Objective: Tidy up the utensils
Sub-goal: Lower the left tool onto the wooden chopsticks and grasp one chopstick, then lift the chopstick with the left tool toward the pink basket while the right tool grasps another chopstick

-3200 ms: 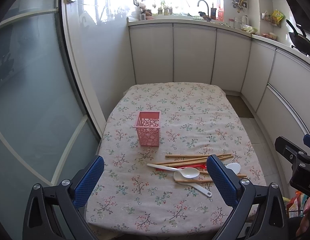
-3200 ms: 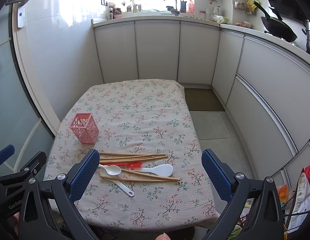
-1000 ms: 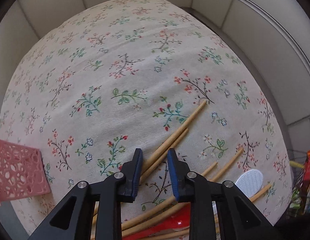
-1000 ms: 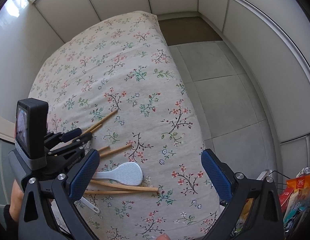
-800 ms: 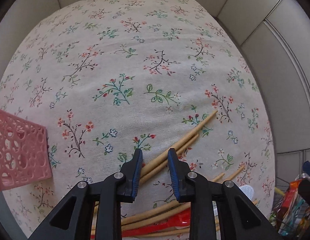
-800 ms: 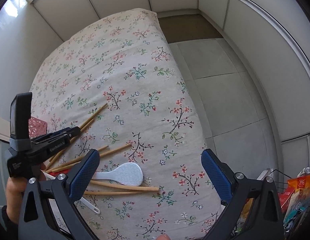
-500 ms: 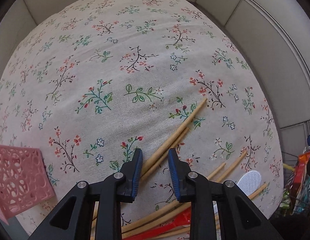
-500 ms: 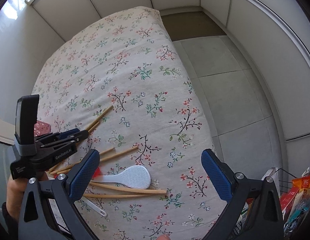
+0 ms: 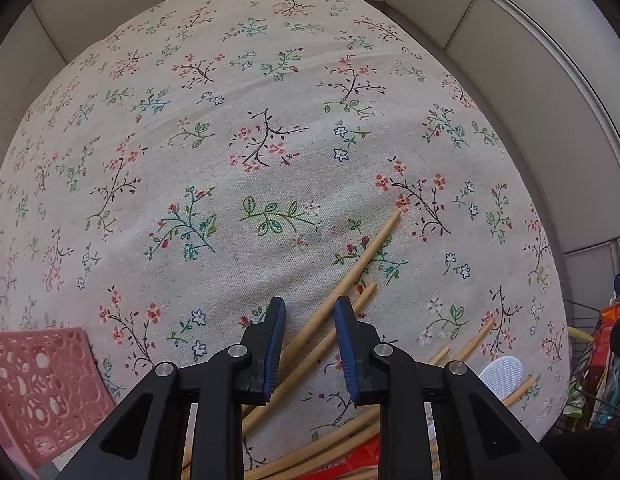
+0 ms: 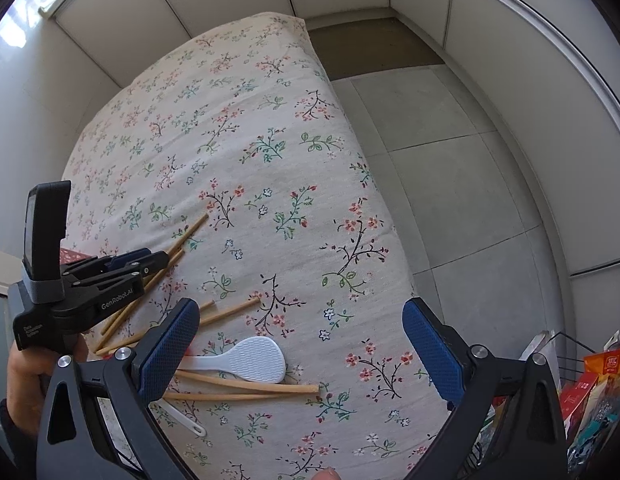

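Two long wooden chopsticks lie side by side on the tabletop, which has a cloth with small flowers on it. They slant up and to the right in the left wrist view. The left gripper points down at them, and its jaws stand one on each side of the pair, partly closed. There is a gap between the blue pads and the sticks, so the jaws are not squeezing them.

More chopsticks lie nearer the table's front edge. A white rice paddle rests just beside them, touching the top stick. A small white spoon lies below them, partly hidden. Something red peeks out under the sticks, and what it is cannot be told.

A pink basket with holes stands on the tabletop to the left of the left gripper, near the edge.

The right gripper hangs over the paddle and the near sticks. Its jaws are wide open and hold nothing. A hand holds the left gripper's handle.

Grey floor tiles and white cabinet doors are beyond the table.
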`<state>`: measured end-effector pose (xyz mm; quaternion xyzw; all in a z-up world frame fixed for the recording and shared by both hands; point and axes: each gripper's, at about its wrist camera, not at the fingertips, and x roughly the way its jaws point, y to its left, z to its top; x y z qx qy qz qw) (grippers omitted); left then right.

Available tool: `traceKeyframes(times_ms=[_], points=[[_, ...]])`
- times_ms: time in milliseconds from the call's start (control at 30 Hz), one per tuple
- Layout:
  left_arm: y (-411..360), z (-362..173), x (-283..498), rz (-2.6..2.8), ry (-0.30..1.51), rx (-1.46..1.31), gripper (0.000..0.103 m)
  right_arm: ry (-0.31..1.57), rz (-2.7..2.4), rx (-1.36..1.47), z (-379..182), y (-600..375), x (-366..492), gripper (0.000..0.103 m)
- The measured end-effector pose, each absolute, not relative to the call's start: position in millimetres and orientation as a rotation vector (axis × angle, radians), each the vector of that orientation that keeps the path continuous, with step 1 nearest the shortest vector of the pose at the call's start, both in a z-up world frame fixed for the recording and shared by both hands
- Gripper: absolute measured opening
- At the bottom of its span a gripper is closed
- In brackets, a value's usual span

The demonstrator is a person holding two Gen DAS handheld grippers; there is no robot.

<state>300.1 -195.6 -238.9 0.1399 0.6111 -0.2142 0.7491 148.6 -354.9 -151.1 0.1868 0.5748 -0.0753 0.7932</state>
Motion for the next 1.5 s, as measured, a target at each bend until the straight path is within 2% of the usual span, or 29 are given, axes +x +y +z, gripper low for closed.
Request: traceKeyframes(times_ms=[233,300,367,500,700,800,867,933,1067,1500], points=[[-232.5,-249.4,324.3,-0.398,1.323,0.366,0.023,1.261,-0.148,0.424,-158.6,-351.7,153.5,0.102],[-240.6,-250.4,332.1,-0.380,1.312,0.364,0.014,1.273,-0.155,0.432,-162.5,-351.2,155.6,0.102],[-243.7,-248.2,334.4,-0.346,1.280,0.370,0.013,1.288,-0.159,0.442,-167.0,-349.8,157.9,0.102],[-217.1,-220.9,320.5,-0.344,1.195,0.326,0.010,1.303,-0.138,0.479,-174.9,-345.7,163.7,0.101],[-166.2,-158.9,286.7,-0.333,1.050,0.217,0.008,1.321,-0.038,0.593,-187.1,-325.8,175.0,0.094],[-132.9,-130.5,259.1,-0.331,0.983,0.172,0.008,1.347,-0.013,0.666,-199.9,-317.8,180.0,0.085],[-112.2,-115.2,244.2,-0.329,0.945,0.149,0.008,1.368,-0.033,0.712,-210.2,-316.8,181.5,0.069],[-92.9,-105.5,228.4,-0.328,0.913,0.120,0.007,1.378,-0.055,0.733,-217.0,-315.1,183.0,0.058],[-58.8,-96.1,210.4,-0.312,0.864,0.042,0.007,1.389,-0.090,0.747,-226.6,-309.6,188.4,0.041],[-21.3,-90.5,197.0,-0.309,0.836,-0.020,0.006,1.378,-0.316,0.645,-229.5,-282.2,203.1,0.015]])
